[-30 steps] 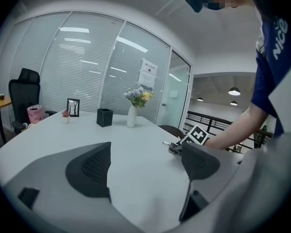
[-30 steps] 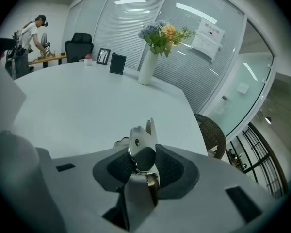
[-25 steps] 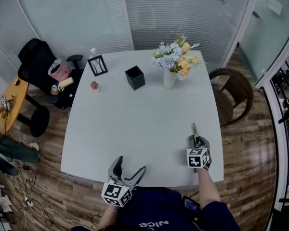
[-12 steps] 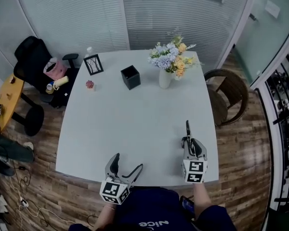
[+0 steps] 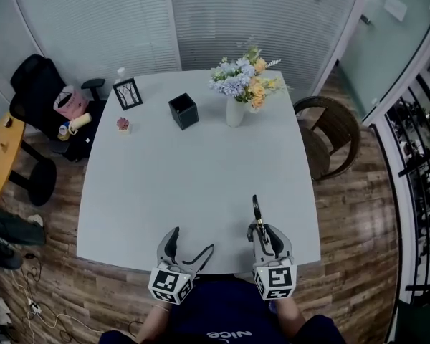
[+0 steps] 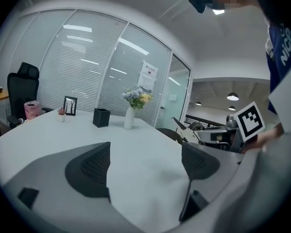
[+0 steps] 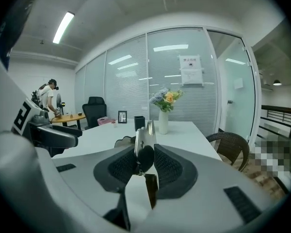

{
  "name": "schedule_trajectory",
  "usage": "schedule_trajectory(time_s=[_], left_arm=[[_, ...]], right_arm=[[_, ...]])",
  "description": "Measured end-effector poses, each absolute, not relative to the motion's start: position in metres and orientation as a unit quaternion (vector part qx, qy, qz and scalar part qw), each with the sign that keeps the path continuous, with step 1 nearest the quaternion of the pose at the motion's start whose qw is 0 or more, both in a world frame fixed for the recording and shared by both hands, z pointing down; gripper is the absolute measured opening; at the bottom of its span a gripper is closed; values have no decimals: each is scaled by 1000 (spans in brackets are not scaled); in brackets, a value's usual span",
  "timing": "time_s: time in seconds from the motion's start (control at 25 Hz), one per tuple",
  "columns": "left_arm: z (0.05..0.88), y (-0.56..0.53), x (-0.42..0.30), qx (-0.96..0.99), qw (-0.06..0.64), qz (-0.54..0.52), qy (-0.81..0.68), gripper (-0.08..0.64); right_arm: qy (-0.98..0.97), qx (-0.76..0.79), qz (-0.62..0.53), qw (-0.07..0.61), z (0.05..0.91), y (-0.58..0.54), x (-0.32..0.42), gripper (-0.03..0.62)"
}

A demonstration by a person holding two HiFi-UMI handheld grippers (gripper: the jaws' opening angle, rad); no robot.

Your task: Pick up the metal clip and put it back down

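My right gripper [image 5: 259, 224] is shut on the metal clip [image 5: 256, 208], which sticks up and forward from its jaws above the white table [image 5: 193, 170] near the front edge. In the right gripper view the metal clip [image 7: 144, 142] is pinched between the two dark pads [image 7: 169, 165], its silver handles pointing up. My left gripper [image 5: 190, 244] hangs at the table's front edge, left of the right one, open with nothing between its fingers [image 6: 89, 166]. The right gripper with the clip [image 6: 196, 126] also shows at the right of the left gripper view.
At the table's far side stand a vase of flowers [image 5: 238, 95], a black square holder [image 5: 183, 111], a small picture frame [image 5: 127, 93] and a tiny potted plant [image 5: 122, 125]. A wicker chair [image 5: 328, 138] stands at the right, a black office chair [image 5: 36, 84] at the left.
My right gripper has risen off the table with the clip and come left, nearer to me. The left gripper has barely shifted. The head view has swung so the table sits further left.
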State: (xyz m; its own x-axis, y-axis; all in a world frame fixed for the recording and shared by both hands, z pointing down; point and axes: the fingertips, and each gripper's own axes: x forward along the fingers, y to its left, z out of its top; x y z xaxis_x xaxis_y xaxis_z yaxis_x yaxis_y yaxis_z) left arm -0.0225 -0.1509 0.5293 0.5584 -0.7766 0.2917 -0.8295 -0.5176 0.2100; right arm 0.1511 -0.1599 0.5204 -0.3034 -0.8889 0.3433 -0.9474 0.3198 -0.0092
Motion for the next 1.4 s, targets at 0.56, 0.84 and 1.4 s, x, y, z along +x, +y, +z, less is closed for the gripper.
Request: schedule_trajectory(time_s=[0.56, 0.84, 1.4], left_arm=[[529, -149, -26, 870, 162, 79, -459, 449], [526, -148, -32, 858, 161, 74, -483, 449], [539, -125, -66, 796, 167, 66, -578, 449]], right_arm=[[-818, 548, 89, 150, 519, -154, 125, 114], [-841, 514, 63, 153, 510, -165, 106, 114], [-896, 397, 4, 200, 529, -190, 44, 112]])
